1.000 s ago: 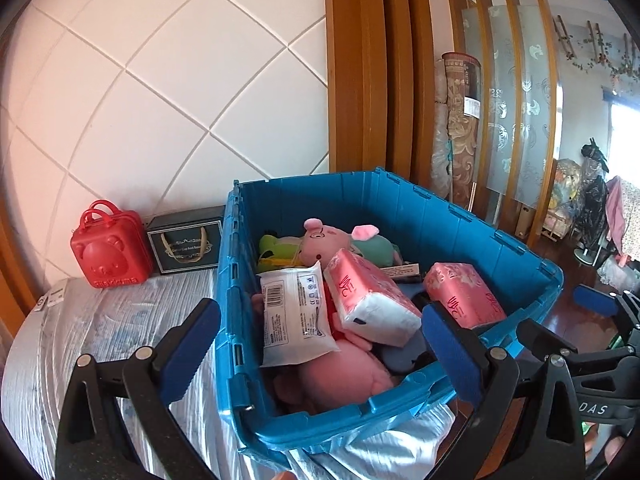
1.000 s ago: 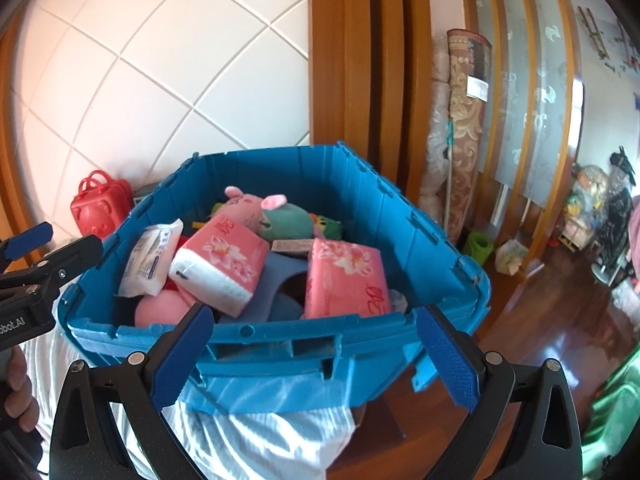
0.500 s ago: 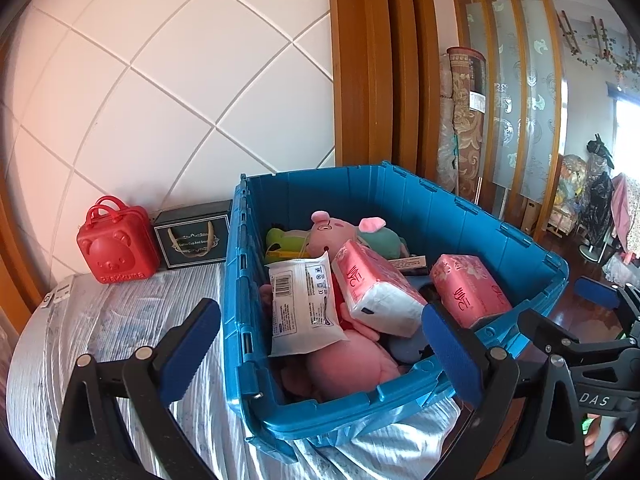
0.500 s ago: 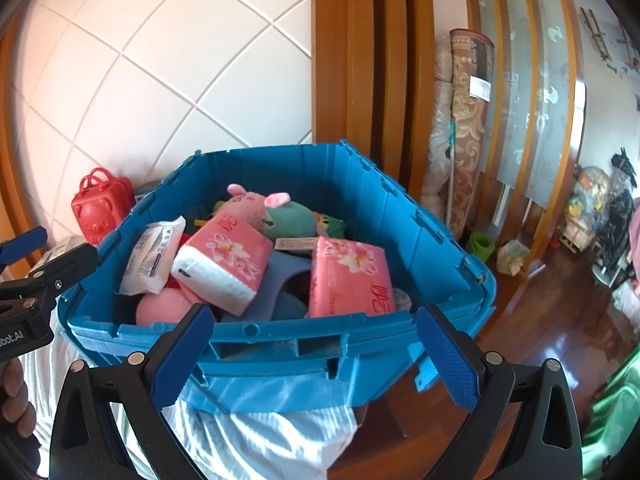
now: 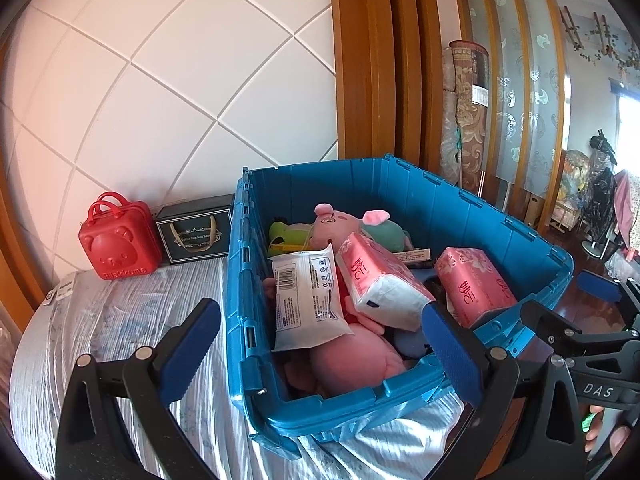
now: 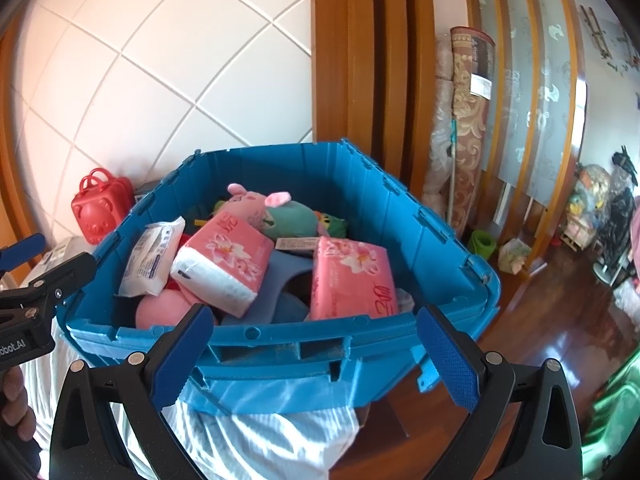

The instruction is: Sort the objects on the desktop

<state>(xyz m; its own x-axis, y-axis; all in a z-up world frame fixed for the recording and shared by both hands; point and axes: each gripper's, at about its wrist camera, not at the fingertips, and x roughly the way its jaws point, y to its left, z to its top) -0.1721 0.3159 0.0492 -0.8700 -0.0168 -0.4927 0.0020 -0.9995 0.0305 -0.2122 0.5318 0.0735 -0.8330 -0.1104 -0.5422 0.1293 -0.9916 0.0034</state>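
Observation:
A blue plastic crate point(image 5: 400, 196) point(image 6: 280, 360) stands on a table covered with a pale striped cloth point(image 5: 120, 312). Inside lie two pink tissue packs point(image 5: 380, 284) point(image 6: 352, 280), a white wipes pouch point(image 5: 308, 300) point(image 6: 154, 256), a pink pig plush point(image 5: 340, 224) point(image 6: 256, 204), a green plush point(image 6: 296, 220) and other soft toys. My left gripper point(image 5: 320, 348) hangs open in front of the crate's near left corner, nothing between its fingers. My right gripper point(image 6: 316, 352) is open too, just before the crate's near wall, holding nothing.
A red bear-faced case point(image 5: 118, 240) point(image 6: 100, 208) and a dark gift box point(image 5: 196, 232) stand against the tiled wall, left of the crate. Wooden pillars point(image 5: 380, 60) rise behind. Rolled carpets point(image 6: 464, 132) and a wood floor point(image 6: 560, 320) lie to the right.
Both grippers drew back and rose slightly from the crate, so more of the cloth and red case shows. Both stayed open and the crate's contents did not move.

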